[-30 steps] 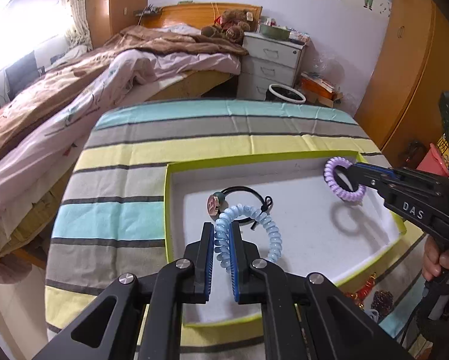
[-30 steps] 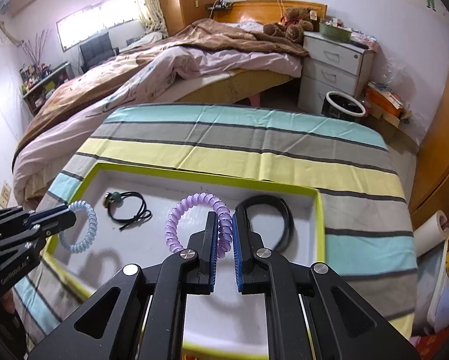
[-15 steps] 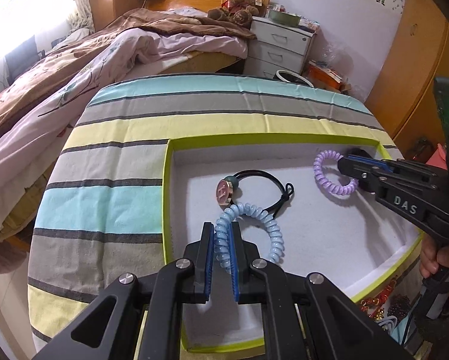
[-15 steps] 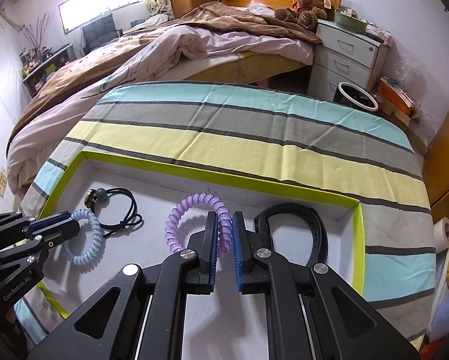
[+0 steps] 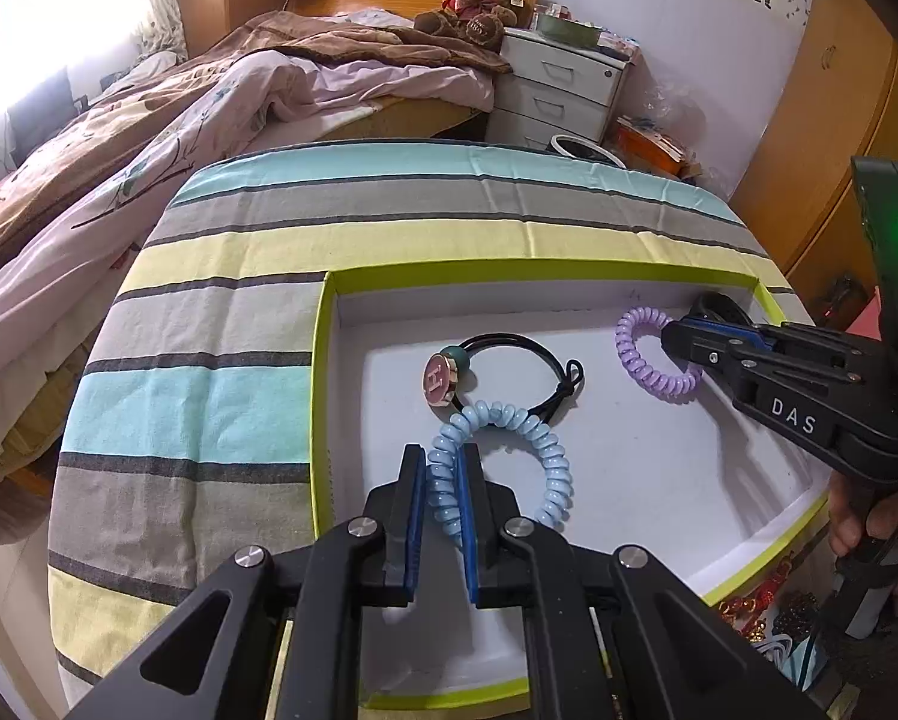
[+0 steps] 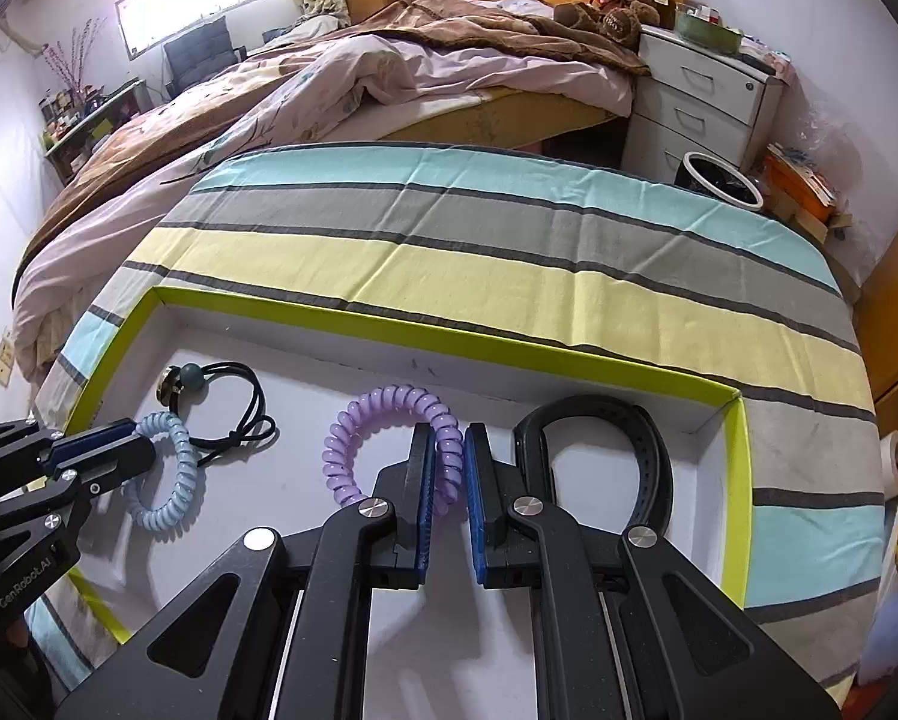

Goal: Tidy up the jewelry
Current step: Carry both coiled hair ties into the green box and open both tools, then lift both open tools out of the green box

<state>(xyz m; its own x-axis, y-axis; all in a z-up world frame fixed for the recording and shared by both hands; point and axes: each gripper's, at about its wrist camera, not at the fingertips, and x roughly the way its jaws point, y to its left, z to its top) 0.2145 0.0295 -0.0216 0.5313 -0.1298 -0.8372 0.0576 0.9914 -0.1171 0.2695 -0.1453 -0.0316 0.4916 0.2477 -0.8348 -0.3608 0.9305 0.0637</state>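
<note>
A white tray with a lime-green rim lies on the striped cloth. My left gripper has its jaws around a blue spiral hair tie, low over the tray floor. My right gripper has its jaws around a purple spiral hair tie, which rests on the tray floor. Both pairs of jaws look slightly parted. A black elastic with a pink round charm lies in the tray's far left part. A black band lies at the tray's right end.
The striped cloth covers a round table. A bed, a white drawer unit and a bin stand beyond it. Wooden wardrobe doors are at the right. Small trinkets lie below the tray's near right edge.
Both grippers have come down into the tray with their hair ties. The jaws of both have parted a little; the purple tie now rests on the tray floor.
</note>
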